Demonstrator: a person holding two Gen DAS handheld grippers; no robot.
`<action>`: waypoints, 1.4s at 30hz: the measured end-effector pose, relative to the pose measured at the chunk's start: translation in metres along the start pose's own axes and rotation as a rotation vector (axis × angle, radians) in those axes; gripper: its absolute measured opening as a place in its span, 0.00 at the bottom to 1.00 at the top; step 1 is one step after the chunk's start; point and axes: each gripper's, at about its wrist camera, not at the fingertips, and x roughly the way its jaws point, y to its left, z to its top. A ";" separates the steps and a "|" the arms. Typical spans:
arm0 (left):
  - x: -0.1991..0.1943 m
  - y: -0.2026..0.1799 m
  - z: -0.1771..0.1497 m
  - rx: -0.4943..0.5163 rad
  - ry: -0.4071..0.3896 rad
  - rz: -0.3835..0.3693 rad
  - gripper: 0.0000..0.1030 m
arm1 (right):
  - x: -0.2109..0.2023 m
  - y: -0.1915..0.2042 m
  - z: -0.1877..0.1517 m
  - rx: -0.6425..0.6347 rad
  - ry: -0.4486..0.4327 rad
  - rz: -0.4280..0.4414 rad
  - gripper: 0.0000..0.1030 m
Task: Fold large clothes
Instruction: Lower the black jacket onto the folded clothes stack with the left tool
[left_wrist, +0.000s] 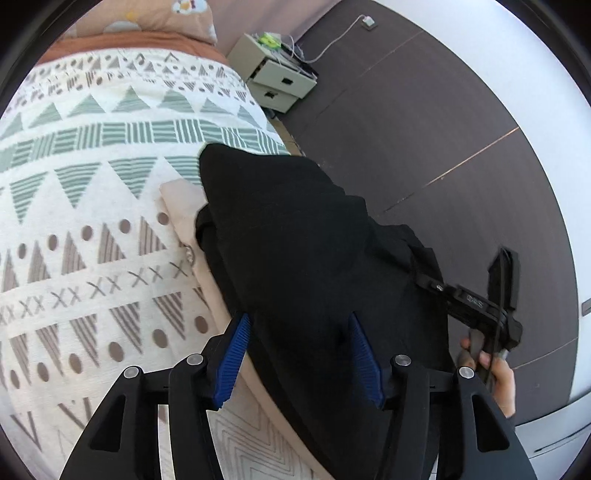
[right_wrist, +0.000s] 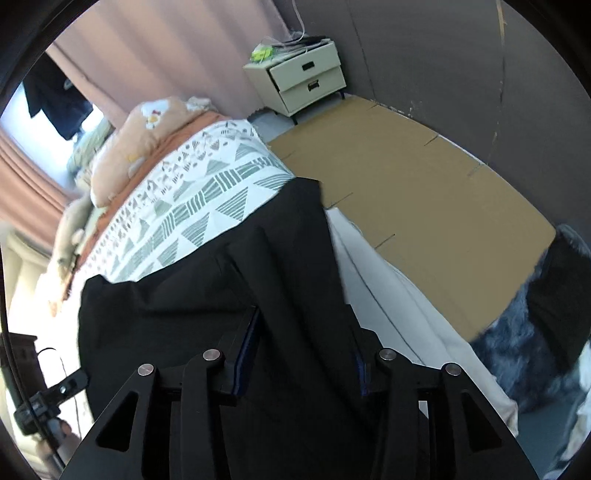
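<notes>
A large black garment (left_wrist: 295, 251) lies at the edge of a bed with a patterned white, green and brown cover (left_wrist: 92, 192). My left gripper (left_wrist: 299, 325) has its blue-padded fingers spread wide with the black cloth between them, not pinched. In the left wrist view my right gripper (left_wrist: 428, 282) reaches into the garment's right edge; its tips are hidden in the cloth. In the right wrist view the garment (right_wrist: 221, 295) fills the space between the spread fingers of the right gripper (right_wrist: 306, 321). The bed cover also shows in that view (right_wrist: 207, 199).
A beige cloth (left_wrist: 184, 206) lies under the garment. A pale nightstand with two drawers (right_wrist: 306, 81) stands by the dark wall. Flat cardboard (right_wrist: 424, 206) covers the floor beside the bed. Peach pillows (right_wrist: 147, 140) lie at the bed's head. A dark furry thing (right_wrist: 535, 325) is at right.
</notes>
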 end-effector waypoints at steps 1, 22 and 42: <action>-0.004 0.001 -0.002 0.000 -0.019 0.002 0.55 | -0.012 -0.005 -0.007 -0.004 -0.016 -0.026 0.48; -0.006 0.002 -0.024 0.034 0.014 -0.023 0.21 | -0.119 -0.103 -0.162 0.309 -0.142 0.044 0.53; 0.029 0.001 0.016 0.085 -0.021 -0.022 0.21 | -0.072 -0.101 -0.123 0.267 -0.222 -0.070 0.07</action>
